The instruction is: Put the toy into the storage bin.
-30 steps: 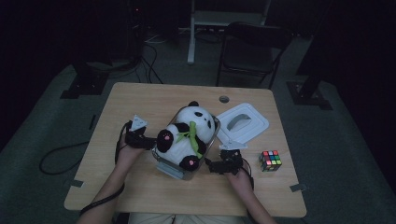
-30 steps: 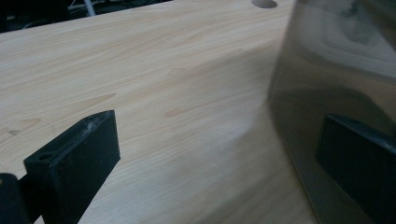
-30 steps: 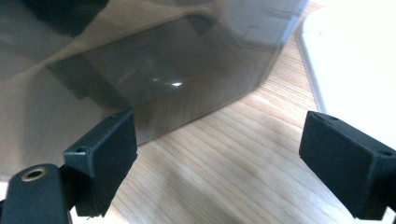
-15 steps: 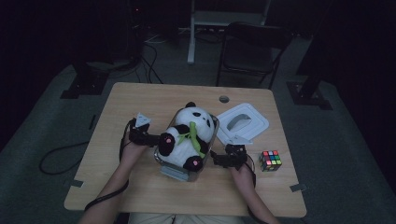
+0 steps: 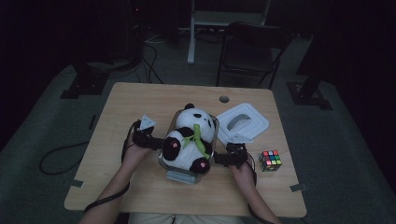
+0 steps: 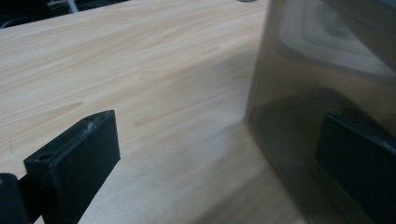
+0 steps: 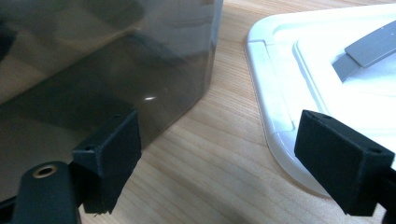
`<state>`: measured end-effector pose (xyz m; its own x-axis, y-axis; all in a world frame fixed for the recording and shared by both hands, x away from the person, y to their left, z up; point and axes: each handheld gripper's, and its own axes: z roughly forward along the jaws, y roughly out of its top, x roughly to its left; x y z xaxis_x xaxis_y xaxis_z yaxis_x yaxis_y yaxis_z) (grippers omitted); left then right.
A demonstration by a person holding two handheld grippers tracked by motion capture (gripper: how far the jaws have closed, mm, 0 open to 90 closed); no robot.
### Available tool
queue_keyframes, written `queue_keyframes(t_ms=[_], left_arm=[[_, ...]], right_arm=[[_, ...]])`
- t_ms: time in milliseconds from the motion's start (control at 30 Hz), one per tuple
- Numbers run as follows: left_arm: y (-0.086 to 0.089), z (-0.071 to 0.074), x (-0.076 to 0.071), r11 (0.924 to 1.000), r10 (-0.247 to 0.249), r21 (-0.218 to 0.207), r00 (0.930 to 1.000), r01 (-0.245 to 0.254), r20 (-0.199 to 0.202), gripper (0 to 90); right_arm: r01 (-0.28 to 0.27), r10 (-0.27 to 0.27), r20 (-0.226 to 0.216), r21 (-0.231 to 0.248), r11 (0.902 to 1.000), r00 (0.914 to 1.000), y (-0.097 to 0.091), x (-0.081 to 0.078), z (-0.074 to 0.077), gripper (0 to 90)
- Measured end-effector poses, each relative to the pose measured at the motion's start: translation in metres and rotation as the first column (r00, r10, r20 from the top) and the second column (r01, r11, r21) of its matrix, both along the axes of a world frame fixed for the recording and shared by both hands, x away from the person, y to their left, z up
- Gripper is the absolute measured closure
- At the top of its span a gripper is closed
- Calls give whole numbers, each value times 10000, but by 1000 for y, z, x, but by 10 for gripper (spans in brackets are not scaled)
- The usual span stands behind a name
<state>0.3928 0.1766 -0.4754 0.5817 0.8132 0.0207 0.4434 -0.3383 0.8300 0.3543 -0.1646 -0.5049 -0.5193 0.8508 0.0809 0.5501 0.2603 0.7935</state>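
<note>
Two grippers flank a clear container (image 5: pixel 184 173) holding a panda plush (image 5: pixel 191 140) at the middle of the table (image 5: pixel 140 100).
Left gripper (image 5: pixel 148 140) sits at the container's left wall, right gripper (image 5: pixel 224 159) at its right wall; both sets of jaws stand open, gripping nothing. White lid (image 5: pixel 243 122) lies just right of the container; colour cube (image 5: pixel 270 160) lies near the right hand (image 5: pixel 243 171).

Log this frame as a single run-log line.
scene: panda plush in clear bin | left gripper: open, beside bin | right gripper: open, beside bin | lid: off, on table
</note>
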Motion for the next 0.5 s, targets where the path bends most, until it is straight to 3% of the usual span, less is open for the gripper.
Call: queue_keyframes(t_ms=[300, 500], left_arm=[[0, 2, -19, 9999, -108, 63, 9999, 108, 27, 8], [2, 0, -29, 9996, -197, -221, 9996, 193, -182, 8]], right_arm=[[-654, 658, -134, 280, 9975, 9977, -7, -4, 1, 157], [-968, 971, -129, 209, 9951, 9952, -8, -4, 2, 158]])
